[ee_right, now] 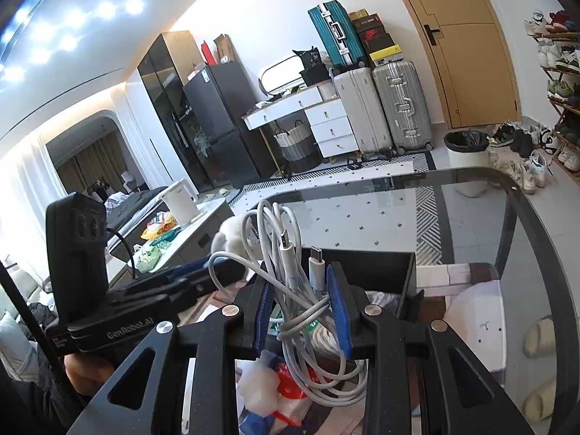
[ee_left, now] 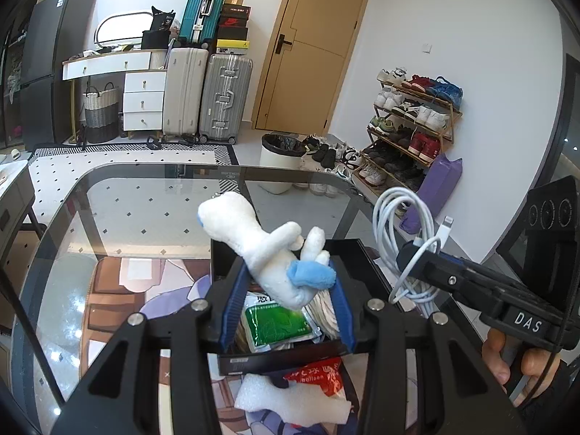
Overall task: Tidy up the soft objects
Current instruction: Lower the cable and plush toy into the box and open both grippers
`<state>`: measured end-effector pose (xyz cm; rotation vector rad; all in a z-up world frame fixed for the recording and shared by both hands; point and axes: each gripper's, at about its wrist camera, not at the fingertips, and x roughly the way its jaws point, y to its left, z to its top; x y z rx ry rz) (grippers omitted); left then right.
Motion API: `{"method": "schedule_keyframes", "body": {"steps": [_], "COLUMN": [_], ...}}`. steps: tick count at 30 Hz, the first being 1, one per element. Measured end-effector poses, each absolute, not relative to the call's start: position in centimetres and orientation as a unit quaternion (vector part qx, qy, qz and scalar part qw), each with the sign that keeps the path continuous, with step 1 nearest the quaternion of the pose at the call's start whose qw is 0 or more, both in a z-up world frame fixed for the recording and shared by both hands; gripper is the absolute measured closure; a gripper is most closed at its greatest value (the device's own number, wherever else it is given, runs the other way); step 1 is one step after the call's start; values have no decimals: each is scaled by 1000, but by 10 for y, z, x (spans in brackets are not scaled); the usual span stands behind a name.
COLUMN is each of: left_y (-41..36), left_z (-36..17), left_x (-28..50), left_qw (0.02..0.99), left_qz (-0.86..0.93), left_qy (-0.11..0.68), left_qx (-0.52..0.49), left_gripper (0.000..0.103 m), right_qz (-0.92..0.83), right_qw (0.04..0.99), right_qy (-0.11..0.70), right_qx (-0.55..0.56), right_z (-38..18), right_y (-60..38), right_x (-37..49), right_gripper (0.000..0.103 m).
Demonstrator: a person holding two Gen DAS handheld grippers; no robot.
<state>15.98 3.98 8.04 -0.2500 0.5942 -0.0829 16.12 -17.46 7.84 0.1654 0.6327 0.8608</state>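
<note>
A: Status?

B: Left gripper (ee_left: 286, 282) clamps the plush toy (ee_left: 268, 253); right gripper (ee_right: 302, 308) pinches the coiled cable (ee_right: 290, 282). The black box (ee_left: 290, 351) lies directly below both jaw pairs.

A: Procedure?

B: Lower until each item is inside the walls, then open the jaws.

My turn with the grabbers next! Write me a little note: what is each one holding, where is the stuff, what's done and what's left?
Left gripper: shut on the white plush toy with blue patches, held above the open black box.
Right gripper: shut on the bundle of white charging cables, also over the box.
Glass table: the box stands on it and already holds a green sachet and other packets.
In front of the box: a white foam sheet and a red packet.
Left to do: probably lower the toy and the cables into the box, then gather the foam and the red packet.
</note>
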Motion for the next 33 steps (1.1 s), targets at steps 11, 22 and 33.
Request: {"method": "schedule_keyframes", "body": {"steps": [11,22,33], "left_y": [43,44,46], "left_z": [73,68,69], "left_x": [173,173,149], "left_qw": [944,941,944], "left_qz": [-38,-36,-21], "left_qy": [304,315,313], "left_qx": [-124,-115,-101], "left_gripper": [59,50,0], "right_qz": [390,361,348], "right_qw": [866,882,887], "right_qy": [309,301,302], "right_qx": [55,30,-12], "right_z": [67,61,57], "right_y": [-157,-149,-166], "right_x": [183,187,162], "right_gripper": [73,46,1]}}
